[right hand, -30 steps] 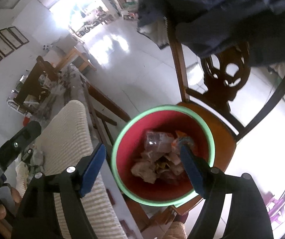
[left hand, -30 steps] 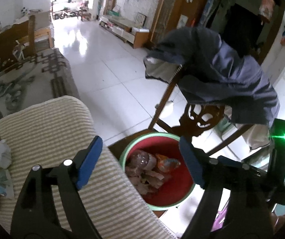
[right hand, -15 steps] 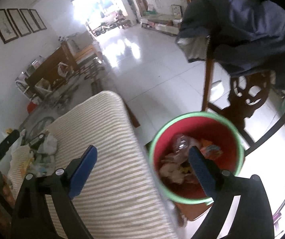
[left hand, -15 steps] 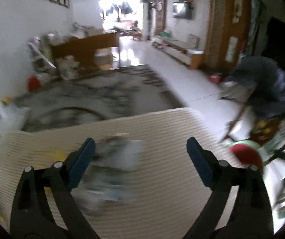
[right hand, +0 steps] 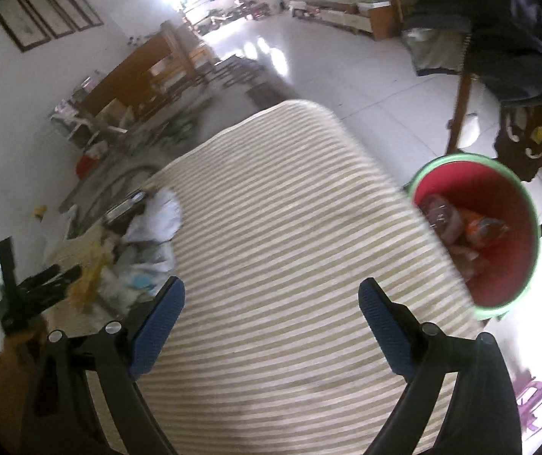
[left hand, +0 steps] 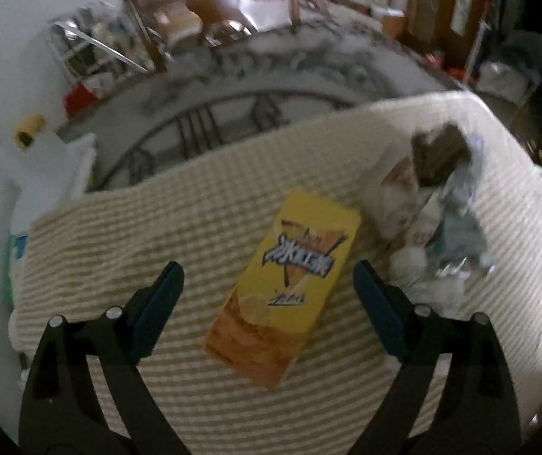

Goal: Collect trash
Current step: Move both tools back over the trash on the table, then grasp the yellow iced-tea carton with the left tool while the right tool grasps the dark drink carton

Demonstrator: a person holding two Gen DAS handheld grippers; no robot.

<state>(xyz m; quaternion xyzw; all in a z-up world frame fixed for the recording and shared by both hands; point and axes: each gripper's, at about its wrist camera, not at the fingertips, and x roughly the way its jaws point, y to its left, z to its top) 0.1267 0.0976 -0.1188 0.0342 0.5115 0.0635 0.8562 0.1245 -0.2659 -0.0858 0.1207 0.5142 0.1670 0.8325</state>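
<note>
The yellow snack box (left hand: 286, 284), lying near on the striped cloth (left hand: 157, 227), bore large slanted white characters outlined in blue across its middle, too blurred to read. Nothing else carried legible writing.

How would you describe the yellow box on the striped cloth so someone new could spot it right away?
Start at the beige striped cloth covering the table. Near its middle, in front of the left gripper, lies a flat yellow cardboard snack box. Unlike the crumpled white and grey wrappers heaped beside it, it is rigid, rectangular and bright yellow with printed lettering.
</note>
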